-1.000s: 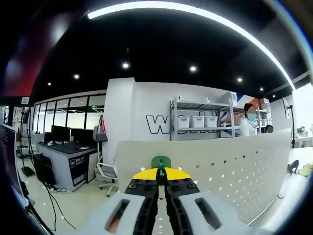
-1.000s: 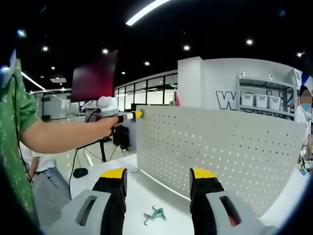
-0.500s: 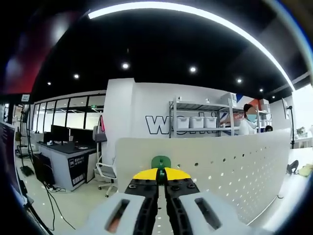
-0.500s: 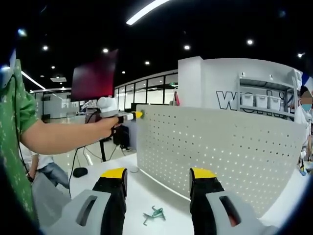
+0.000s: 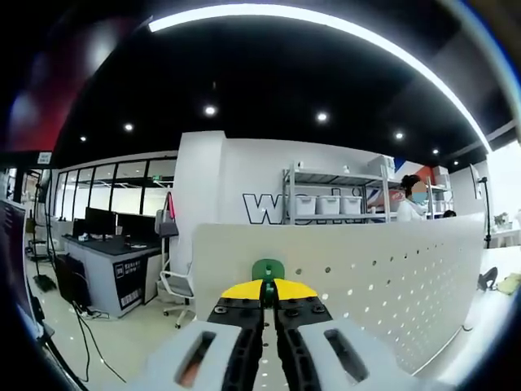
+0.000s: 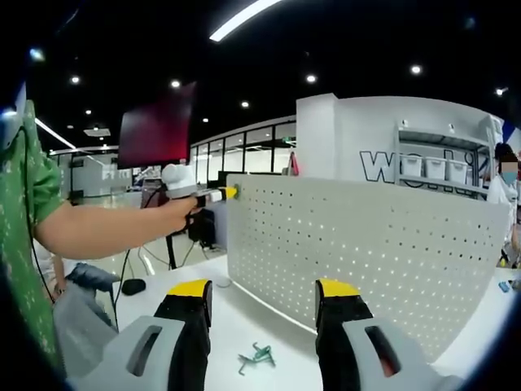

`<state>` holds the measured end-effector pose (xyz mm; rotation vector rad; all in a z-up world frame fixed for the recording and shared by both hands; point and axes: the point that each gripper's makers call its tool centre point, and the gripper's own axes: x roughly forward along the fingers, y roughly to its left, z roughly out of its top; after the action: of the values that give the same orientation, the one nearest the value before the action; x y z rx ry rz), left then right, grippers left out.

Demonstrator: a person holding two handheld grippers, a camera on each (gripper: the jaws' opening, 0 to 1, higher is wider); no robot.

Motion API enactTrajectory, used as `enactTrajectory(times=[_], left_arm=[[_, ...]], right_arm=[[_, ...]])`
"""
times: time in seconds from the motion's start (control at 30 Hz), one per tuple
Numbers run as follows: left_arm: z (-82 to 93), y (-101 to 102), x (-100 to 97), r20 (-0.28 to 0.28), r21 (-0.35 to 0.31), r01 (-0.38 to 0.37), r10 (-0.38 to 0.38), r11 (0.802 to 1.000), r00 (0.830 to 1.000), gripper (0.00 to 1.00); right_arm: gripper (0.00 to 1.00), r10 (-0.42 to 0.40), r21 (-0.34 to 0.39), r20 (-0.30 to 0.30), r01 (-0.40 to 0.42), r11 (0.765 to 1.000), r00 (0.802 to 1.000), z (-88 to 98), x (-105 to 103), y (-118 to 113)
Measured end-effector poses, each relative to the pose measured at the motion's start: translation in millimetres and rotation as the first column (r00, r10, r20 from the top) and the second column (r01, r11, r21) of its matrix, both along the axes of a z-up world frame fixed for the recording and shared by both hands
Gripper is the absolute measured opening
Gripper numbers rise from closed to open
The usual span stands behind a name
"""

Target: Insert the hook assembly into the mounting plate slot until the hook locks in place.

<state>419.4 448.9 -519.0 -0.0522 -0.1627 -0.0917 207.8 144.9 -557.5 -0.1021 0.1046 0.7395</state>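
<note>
In the left gripper view my left gripper (image 5: 269,287) is shut on a green hook piece (image 5: 268,270), held at the top left corner of the white perforated mounting plate (image 5: 391,285). In the right gripper view the same plate (image 6: 366,244) stands upright on the white table (image 6: 244,326). There the left gripper (image 6: 218,194) shows at the plate's upper left corner, held by a person's arm (image 6: 106,224). My right gripper (image 6: 262,305) is open with nothing between its fingers. A small green hook (image 6: 257,355) lies on the table between its jaws.
A person in a green sleeve (image 6: 24,212) stands at the left. Behind the plate are a shelf with white bins (image 5: 334,199), a desk with monitors (image 5: 114,236) and another person (image 5: 411,199) far off.
None in the grippers or plate. In the right gripper view a person in the left background has moved lower and further left.
</note>
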Motion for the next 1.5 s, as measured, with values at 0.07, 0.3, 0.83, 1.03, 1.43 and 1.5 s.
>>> enactTrajectory(times=[0.07, 0.3, 0.83, 1.03, 1.43, 1.5], left_arm=[[-0.4, 0.0, 0.4, 0.000, 0.000, 0.000, 0.000, 1.000, 1.000, 0.03], [-1.7, -0.4, 1.1, 0.008, 0.001, 0.003, -0.003, 1.000, 1.000, 0.03], [-2.8, -1.3, 2.3, 0.018, 0.011, 0.004, -0.004, 1.000, 1.000, 0.03], [-6.2, -1.5, 3.9, 0.011, 0.009, 0.001, -0.001, 1.000, 1.000, 0.03], [-4.4, -1.4, 6.9, 0.012, 0.015, -0.004, 0.004, 1.000, 1.000, 0.03], [-4.2, -1.4, 7.1, 0.013, 0.019, -0.005, 0.005, 1.000, 1.000, 0.03]], right_arm=[[0.52, -0.001, 0.000, 0.002, 0.001, 1.000, 1.000, 0.7, 0.4, -0.3], [0.52, -0.005, -0.002, 0.000, 0.005, 1.000, 1.000, 0.5, 0.3, -1.7], [0.51, -0.007, -0.002, -0.006, 0.007, 1.000, 1.000, -1.0, 2.9, -1.6], [0.51, -0.003, -0.005, -0.008, 0.003, 1.000, 1.000, -1.3, 2.7, -0.2], [0.51, -0.002, -0.010, -0.019, 0.002, 1.000, 1.000, -5.0, 3.0, 0.0], [0.51, -0.001, -0.009, -0.018, 0.001, 1.000, 1.000, -4.5, 2.9, 0.5]])
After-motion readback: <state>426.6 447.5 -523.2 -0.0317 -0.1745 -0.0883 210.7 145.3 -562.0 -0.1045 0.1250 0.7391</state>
